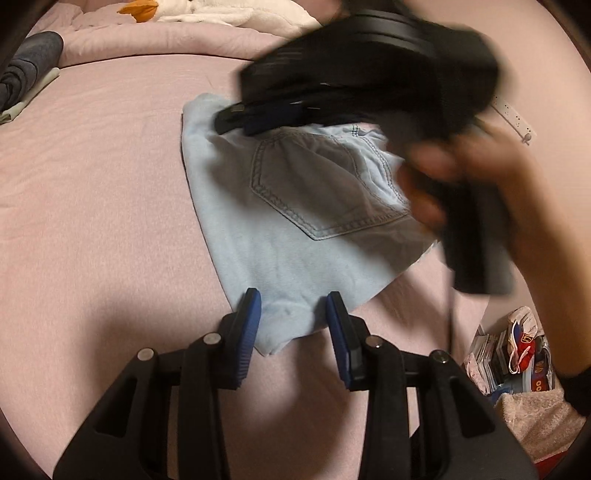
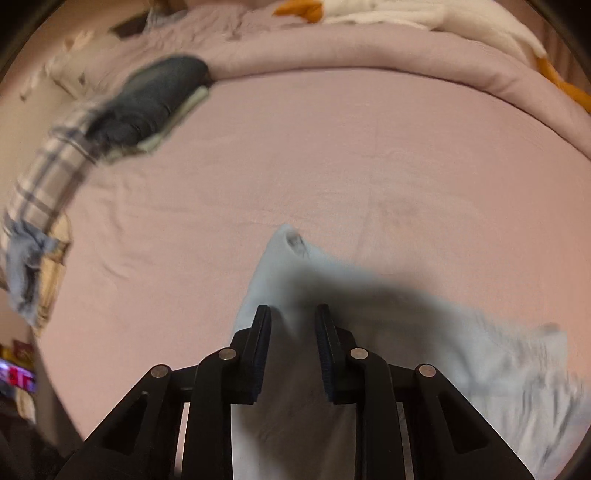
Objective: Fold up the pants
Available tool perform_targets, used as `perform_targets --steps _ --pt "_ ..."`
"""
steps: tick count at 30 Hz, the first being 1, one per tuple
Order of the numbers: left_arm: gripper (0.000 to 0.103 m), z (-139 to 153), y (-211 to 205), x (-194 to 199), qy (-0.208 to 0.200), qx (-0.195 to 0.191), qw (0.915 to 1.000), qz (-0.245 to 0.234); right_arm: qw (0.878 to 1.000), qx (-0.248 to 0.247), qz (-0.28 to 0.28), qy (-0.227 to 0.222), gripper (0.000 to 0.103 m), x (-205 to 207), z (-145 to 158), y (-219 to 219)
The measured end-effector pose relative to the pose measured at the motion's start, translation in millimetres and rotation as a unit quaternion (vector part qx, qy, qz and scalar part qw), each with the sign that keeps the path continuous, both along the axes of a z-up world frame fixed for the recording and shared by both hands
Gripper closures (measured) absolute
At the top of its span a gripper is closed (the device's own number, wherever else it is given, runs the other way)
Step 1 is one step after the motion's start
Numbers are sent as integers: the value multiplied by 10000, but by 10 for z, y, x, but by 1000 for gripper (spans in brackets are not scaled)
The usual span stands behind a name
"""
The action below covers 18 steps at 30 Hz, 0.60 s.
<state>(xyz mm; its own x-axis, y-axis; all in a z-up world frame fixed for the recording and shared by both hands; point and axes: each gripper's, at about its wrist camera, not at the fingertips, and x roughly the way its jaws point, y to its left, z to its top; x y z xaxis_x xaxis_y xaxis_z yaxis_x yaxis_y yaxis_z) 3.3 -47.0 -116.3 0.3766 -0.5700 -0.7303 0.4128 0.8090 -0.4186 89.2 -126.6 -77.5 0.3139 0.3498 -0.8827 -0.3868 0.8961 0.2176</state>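
Light blue jeans [image 1: 295, 229] lie folded into a compact bundle on the pink bed sheet [image 1: 92, 192], a back pocket facing up. My left gripper [image 1: 293, 314] is open, its blue pads either side of the bundle's near corner. My right gripper [image 1: 236, 120] shows blurred in the left wrist view, over the bundle's far edge, held by a hand [image 1: 491, 177]. In the right wrist view the right gripper [image 2: 292, 314] is open just above the jeans [image 2: 461, 362], which look blurred.
A rolled dark garment [image 1: 29, 70] on light cloth lies at the bed's far left, also in the right wrist view [image 2: 151, 99]. A plaid cloth [image 2: 48, 173] hangs at the left edge. A pink duvet [image 2: 369, 48] and plush toy [image 1: 140, 9] line the back. Clutter [image 1: 509, 354] sits on the floor at right.
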Motion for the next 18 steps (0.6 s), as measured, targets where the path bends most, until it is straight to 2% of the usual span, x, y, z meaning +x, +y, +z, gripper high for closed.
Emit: perform_targets --steps 2,4,8,10,13,14,15,16,17,18 --pt "66 5 -24 -26 2 14 10000 2 9995 -38 50 -317 79 -274 114 -112" --pt "66 -21 -63 27 36 10 10000 -14 9978 -313 46 -580 79 -654 175 -272" --pt "68 -15 -61 80 58 26 10000 -6 9947 -816 168 -609 79 -1245 -9 -549" --pt "68 -5 -60 72 22 75 10000 19 9909 -796 225 -1059 79 -1577 -6 -685" --pt "67 26 -99 73 32 145 9999 30 9900 -940 337 -994 76 -1778 69 -710" --pt "67 54 -54 82 54 151 9999 38 9905 -924 368 -948 76 -1806 93 -738" --pt "67 66 -9 79 92 121 9999 69 9931 -757 295 -841 75 -1825 141 -817" --pt "62 87 50 80 169 56 9997 144 9959 -488 167 -742 75 -1809 176 -884" --pt "48 92 101 108 247 6 9994 259 9978 -121 -45 -645 70 -1819 221 -1035" --pt "43 101 145 108 302 -63 9988 378 9977 161 -292 -593 55 -1823 255 -1162"
